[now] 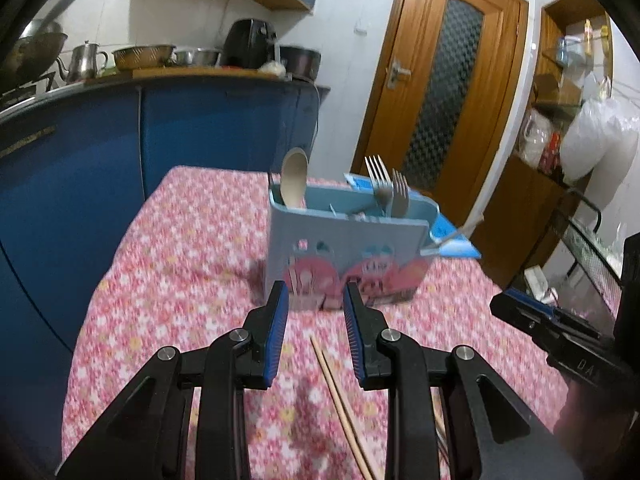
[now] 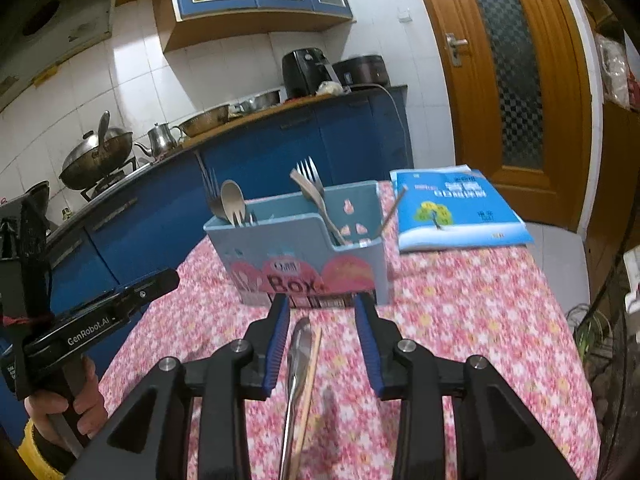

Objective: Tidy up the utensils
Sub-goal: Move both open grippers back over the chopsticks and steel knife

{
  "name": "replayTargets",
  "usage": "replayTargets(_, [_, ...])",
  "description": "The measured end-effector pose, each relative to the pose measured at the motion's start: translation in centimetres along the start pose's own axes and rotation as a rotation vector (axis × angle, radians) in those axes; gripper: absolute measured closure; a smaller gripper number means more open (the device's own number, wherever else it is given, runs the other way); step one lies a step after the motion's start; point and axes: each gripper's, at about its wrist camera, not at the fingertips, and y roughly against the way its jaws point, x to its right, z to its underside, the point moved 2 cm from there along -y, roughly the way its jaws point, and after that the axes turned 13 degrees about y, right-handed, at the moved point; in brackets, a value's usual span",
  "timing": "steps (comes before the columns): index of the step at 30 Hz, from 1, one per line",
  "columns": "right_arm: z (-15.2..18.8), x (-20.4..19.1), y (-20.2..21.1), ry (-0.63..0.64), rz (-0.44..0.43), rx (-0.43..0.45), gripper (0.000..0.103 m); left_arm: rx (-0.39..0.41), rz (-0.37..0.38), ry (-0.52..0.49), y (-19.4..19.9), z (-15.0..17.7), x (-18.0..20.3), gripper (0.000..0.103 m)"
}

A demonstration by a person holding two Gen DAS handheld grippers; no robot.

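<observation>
Hovering w/ jaws apart, both empty: left hand-held gripper [image 1: 315, 300] over chopstick [image 1: 340, 408], right hand-held gripper [image 2: 322, 312] over metal spoon [image 2: 297, 376] & chopstick, near counter's [image 2: 460, 300] front edge; utensil box [image 2: 304, 248] mid-counter.

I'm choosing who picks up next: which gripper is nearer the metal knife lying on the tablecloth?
Right. The knife lies between the open right gripper's fingers; the left gripper is off to its left, over a chopstick.

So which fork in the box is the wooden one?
The tan wooden fork, at the box's right end. The taller fork beside it is shiny metal.
</observation>
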Motion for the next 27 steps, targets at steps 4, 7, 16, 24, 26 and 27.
replayTargets(4, [1.1, 0.5, 0.2, -0.019, -0.001, -0.024, 0.065, -0.044, -0.018, -0.020, -0.3, 1.1, 0.4, 0.075])
replayTargets(7, [1.8, 0.9, 0.4, -0.036, 0.000, -0.036, 0.064, -0.089, -0.030, -0.034, -0.7, 2.0, 0.7, 0.075])
replayTargets(16, [3.3, 2.0, 1.1, -0.064, -0.003, -0.054, 0.063, -0.245, -0.067, -0.038, -2.1, 4.8, 0.6, 0.075])
replayTargets(24, [4.3, 2.6, 1.3, -0.091, -0.012, -0.060, 0.062, -0.336, -0.109, -0.037, -3.1, 6.1, 0.6, 0.075])
replayTargets(26, [4.5, 2.8, 1.4, -0.095, -0.013, -0.060, 0.062, -0.350, -0.118, -0.042, -3.3, 6.4, 0.6, 0.075])
replayTargets(27, [4.5, 2.9, 1.4, -0.098, -0.013, -0.060, 0.062, -0.358, -0.124, -0.046, -3.4, 6.6, 0.7, 0.075])
